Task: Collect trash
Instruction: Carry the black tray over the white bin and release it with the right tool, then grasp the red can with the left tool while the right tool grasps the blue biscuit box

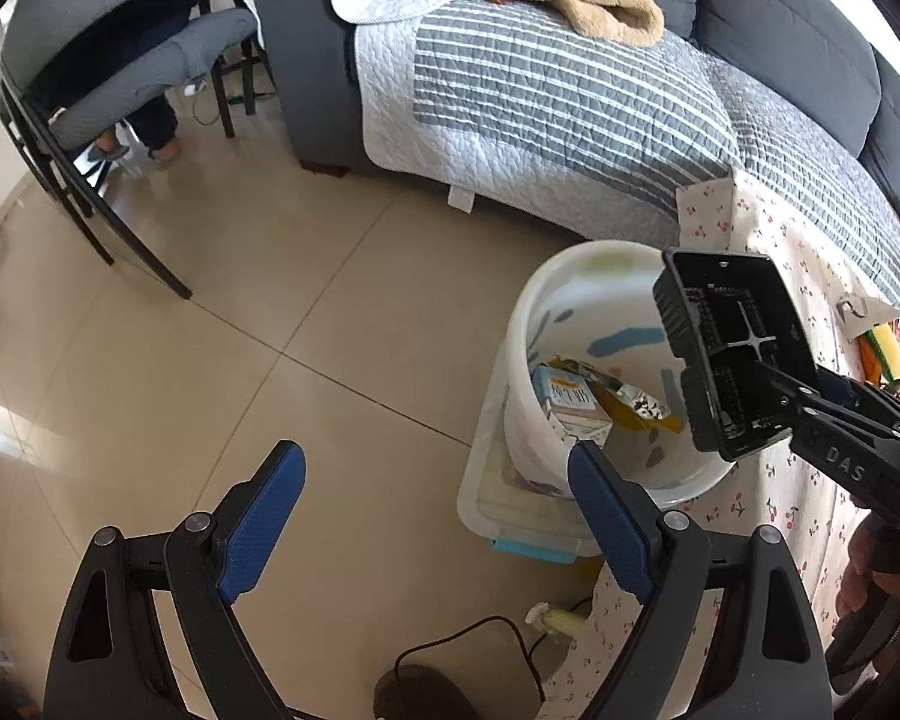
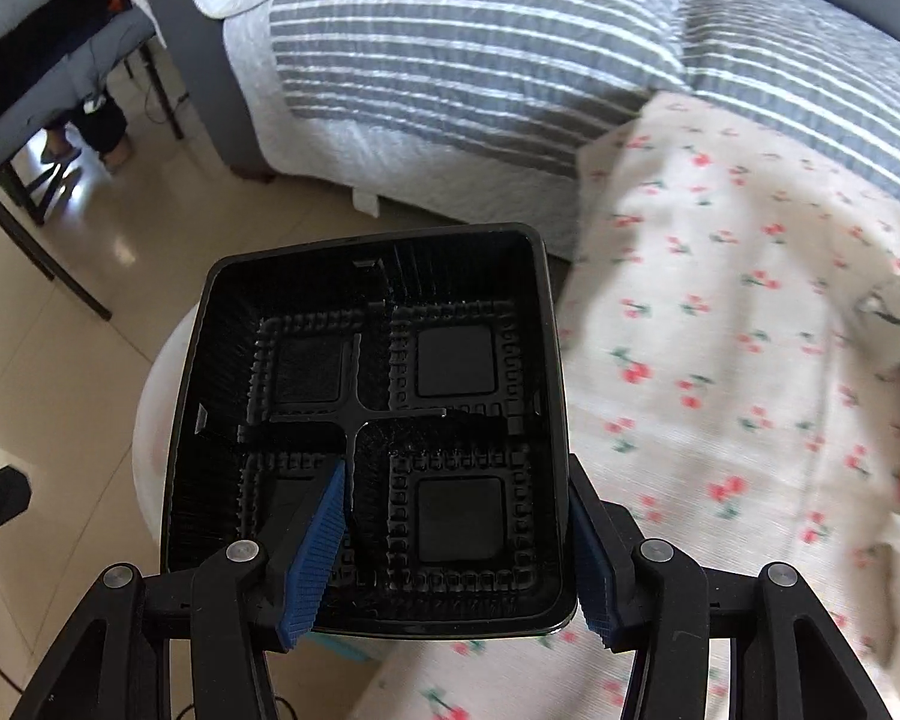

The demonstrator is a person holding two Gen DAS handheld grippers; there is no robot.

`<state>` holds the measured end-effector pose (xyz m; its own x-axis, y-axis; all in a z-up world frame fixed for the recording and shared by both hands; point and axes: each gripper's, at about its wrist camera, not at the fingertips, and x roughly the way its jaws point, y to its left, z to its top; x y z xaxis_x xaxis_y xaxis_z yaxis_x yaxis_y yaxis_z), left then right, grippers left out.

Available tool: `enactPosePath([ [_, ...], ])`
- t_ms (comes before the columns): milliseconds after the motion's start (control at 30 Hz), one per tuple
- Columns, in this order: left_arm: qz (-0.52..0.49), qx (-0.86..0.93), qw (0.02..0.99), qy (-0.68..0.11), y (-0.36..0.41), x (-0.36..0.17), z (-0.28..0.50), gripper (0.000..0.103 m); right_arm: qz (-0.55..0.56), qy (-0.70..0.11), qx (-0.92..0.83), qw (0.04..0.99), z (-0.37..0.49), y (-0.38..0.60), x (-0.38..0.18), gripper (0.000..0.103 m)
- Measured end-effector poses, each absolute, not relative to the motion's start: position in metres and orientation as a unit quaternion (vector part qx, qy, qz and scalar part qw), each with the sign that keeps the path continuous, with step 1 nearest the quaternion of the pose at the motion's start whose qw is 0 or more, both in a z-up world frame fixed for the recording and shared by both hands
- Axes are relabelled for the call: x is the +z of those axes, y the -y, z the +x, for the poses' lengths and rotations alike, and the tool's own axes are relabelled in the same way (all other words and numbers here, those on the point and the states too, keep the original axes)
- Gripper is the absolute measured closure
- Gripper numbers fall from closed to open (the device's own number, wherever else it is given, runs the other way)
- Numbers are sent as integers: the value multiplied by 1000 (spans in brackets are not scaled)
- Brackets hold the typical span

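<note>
A black plastic food tray (image 2: 384, 414) with four compartments is gripped by my right gripper (image 2: 459, 540), one finger inside it and one outside its right wall. In the left wrist view the tray (image 1: 732, 354) hangs tilted over the white trash bucket (image 1: 546, 312), which holds a carton and a foil wrapper (image 1: 624, 399). My left gripper (image 1: 438, 498) is open and empty, above the floor just left of the bucket.
The bucket stands on a clear lidded box (image 1: 510, 516). A cherry-print cloth covers the table (image 2: 720, 360) on the right, with more scraps (image 1: 882, 342) on it. A grey sofa with a striped quilt (image 1: 540, 96) lies beyond. A chair (image 1: 90, 78) stands far left. A cable (image 1: 480, 636) runs on the floor.
</note>
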<state>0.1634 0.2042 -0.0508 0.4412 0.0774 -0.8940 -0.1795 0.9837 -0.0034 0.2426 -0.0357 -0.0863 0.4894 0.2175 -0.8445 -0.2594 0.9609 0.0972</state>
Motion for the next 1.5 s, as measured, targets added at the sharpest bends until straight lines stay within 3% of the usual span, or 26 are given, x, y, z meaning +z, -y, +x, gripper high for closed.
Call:
enactPosePath([
  [233,-60,73,850,-518,-205,-46,165,12,-11,-486,146,862,254,24,-89,39],
  [367,-60,70,851,-517,-202,-45,164,12,20,-489,156,858,253,30,-85,23],
  [800,-56,39,856,-512,-165,-36,166,12,0,-462,127,878,220,96,-40,16],
  [1500,13,-87,845,-528,17,-33,170,12,70,-467,-8,882,156,299,-23,13],
])
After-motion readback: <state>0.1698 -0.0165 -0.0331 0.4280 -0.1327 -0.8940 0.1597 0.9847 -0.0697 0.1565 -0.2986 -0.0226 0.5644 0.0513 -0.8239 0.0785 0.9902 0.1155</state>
